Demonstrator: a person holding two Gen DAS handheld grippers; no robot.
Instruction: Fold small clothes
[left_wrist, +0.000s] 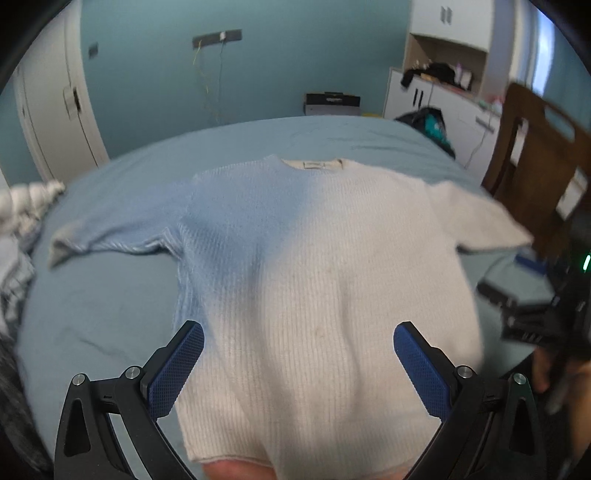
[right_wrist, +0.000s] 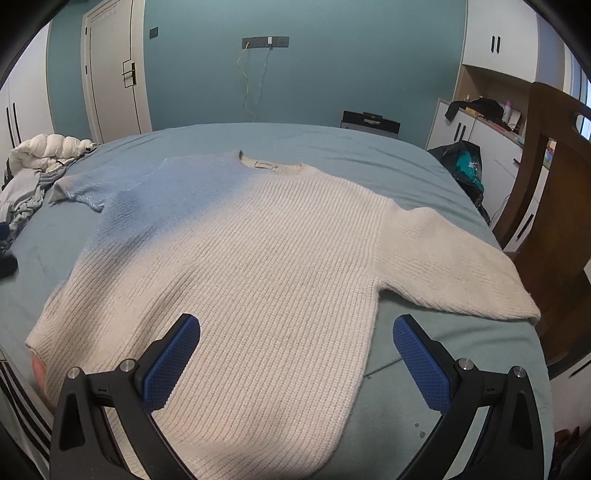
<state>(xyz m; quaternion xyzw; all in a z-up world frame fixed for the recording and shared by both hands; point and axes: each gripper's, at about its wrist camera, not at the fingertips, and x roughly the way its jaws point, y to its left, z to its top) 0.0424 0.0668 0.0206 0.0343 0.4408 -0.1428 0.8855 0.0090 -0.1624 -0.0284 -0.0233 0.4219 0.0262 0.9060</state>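
Observation:
A knit short-sleeved sweater (left_wrist: 314, 266), blue on the left fading to cream on the right, lies spread flat on the bed, collar at the far side; it also shows in the right wrist view (right_wrist: 258, 266). My left gripper (left_wrist: 299, 347) is open and empty, its blue-padded fingers hovering over the sweater's lower hem. My right gripper (right_wrist: 295, 339) is open and empty over the sweater's lower right part, its right finger over bare sheet. The right gripper also shows blurred at the edge of the left wrist view (left_wrist: 546, 310).
The bed has a pale blue sheet (right_wrist: 424, 166). A pile of clothes and a white puffy jacket (right_wrist: 48, 147) lie at its left. A wooden chair (right_wrist: 554, 206) stands close on the right. A dark bag (right_wrist: 461, 162) and white cabinets are beyond.

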